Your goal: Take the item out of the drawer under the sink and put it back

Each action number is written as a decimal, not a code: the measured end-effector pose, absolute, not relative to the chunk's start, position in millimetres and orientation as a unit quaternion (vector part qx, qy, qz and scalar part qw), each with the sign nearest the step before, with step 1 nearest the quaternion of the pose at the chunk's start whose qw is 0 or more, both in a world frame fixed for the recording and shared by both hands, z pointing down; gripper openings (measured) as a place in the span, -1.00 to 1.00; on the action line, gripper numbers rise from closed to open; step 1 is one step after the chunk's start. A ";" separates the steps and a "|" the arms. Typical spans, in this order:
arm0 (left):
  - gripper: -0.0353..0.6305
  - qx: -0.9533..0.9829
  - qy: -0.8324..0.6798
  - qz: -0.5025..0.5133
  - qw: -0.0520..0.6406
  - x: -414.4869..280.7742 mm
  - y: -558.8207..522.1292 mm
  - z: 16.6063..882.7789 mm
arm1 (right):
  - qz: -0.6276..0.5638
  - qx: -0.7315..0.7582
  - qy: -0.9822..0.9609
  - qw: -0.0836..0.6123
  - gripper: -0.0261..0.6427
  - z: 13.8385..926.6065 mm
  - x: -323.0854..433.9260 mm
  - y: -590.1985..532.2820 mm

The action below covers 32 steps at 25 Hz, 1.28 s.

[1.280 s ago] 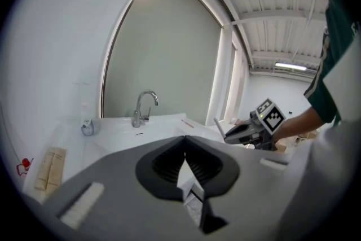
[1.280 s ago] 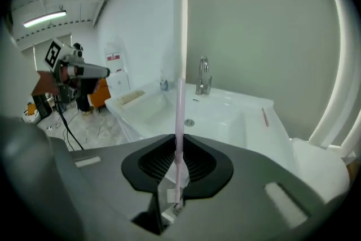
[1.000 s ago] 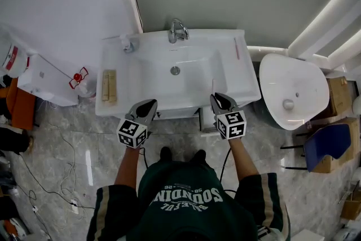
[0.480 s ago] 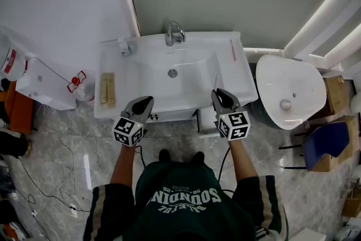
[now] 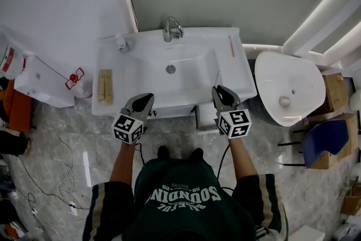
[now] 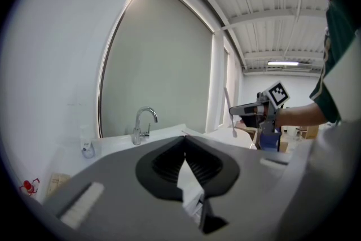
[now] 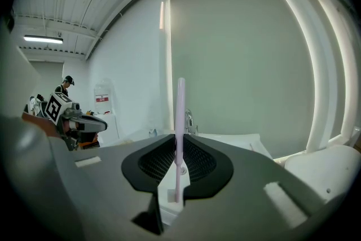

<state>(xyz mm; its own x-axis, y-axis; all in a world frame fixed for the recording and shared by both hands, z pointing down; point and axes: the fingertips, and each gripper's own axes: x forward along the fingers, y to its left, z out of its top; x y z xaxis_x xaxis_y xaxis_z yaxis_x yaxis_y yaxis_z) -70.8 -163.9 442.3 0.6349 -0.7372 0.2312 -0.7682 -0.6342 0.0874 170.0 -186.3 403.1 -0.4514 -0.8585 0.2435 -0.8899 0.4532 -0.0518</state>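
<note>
Right gripper (image 5: 218,91): jaws clamped on a thin pink toothbrush (image 7: 180,115), which stands upright at the sink's front edge. Left gripper (image 5: 148,99): jaws closed tip to tip, nothing in them. Drawer (image 5: 205,117) sticks out under the sink (image 5: 243,79), just below the right gripper. Another pink stick (image 5: 231,45) lies on the counter, right of the faucet (image 5: 172,29).

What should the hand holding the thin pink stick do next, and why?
Probably lower the right gripper toward what looks like the open white drawer below the white sink. Its jaws clamp the thin pink stick upright, already out of the drawer.
</note>
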 end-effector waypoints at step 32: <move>-0.74 0.889 -0.400 0.130 0.181 21.1 -147.2 529.8 | 0.166 0.480 -0.831 0.228 -0.78 565.2 249.6 -152.1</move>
<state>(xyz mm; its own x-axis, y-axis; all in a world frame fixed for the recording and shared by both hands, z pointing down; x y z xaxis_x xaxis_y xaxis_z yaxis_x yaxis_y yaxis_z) 21.1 -147.2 529.8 0.6464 -0.6638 0.3761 -0.7581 -0.6146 0.2181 249.6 -152.1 565.2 -0.4353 -0.7217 0.5382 -0.8732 0.4839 -0.0575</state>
